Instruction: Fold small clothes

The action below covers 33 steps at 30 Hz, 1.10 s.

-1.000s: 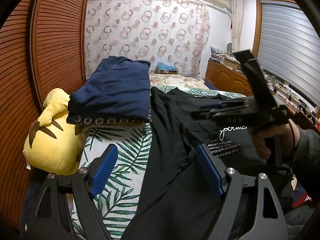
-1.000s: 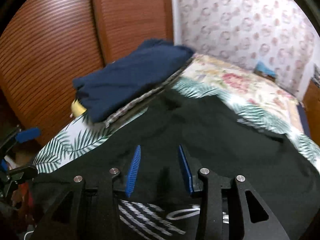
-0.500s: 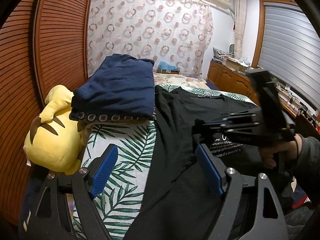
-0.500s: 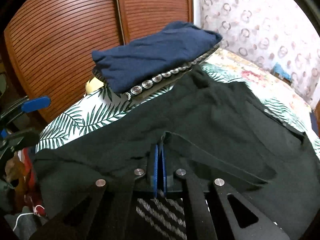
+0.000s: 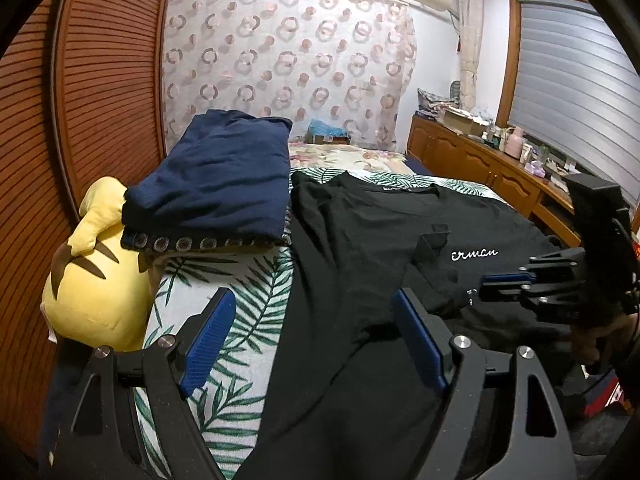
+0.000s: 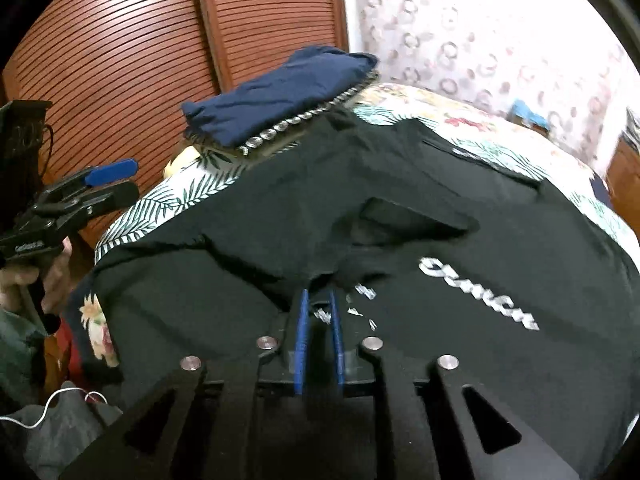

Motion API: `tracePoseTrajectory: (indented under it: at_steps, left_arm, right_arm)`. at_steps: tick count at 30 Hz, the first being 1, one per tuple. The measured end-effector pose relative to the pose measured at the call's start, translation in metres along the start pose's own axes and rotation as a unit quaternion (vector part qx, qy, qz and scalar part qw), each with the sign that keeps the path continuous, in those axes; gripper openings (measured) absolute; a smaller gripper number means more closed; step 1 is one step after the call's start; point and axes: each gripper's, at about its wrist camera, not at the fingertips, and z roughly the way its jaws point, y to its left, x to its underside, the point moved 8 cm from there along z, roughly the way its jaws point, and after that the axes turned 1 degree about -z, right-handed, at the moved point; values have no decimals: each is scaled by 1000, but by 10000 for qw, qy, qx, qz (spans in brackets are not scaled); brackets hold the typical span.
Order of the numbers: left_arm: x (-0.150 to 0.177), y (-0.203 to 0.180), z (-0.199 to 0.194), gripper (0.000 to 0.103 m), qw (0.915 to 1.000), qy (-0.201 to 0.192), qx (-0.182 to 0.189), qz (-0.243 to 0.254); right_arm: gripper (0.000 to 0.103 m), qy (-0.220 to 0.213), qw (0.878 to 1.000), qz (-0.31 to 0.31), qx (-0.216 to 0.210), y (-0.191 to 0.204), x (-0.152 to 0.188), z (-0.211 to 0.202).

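Since the earlier frames, right gripper [image 6: 320, 300] has slid off toward the near right edge of the bed [image 5: 224, 280], dragging a fold of the black T-shirt [image 5: 360, 240] along; white lettering on the chest is now uncovered. Its blue jaws were fully together half a second back and are now opening, a narrow gap between them. Cloth bunches right at the tips, but I cannot tell whether it is still pinched. Right-wrist view is motion-blurred.

Left gripper [image 5: 312, 328] unmoved: jaws wide apart, nothing between them, hovering over the shirt's near left edge and the palm-leaf sheet.

T-shirt lies spread across the bed, one flap folded over its middle. Folded navy garment [image 5: 224, 176] sits on a patterned cushion at the far left, just beside the shirt. Yellow plush toy [image 5: 96, 280] is wedged between bed and slatted wooden door [image 5: 100, 100].
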Motion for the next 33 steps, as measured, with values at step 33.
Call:
tracePoseTrajectory:
  at_steps: [33]
  left_arm:
    - [-8,-7,27,82,9999,154,25,-25]
  right_arm:
    - [1,71,9985,396,-368,10,-23,26]
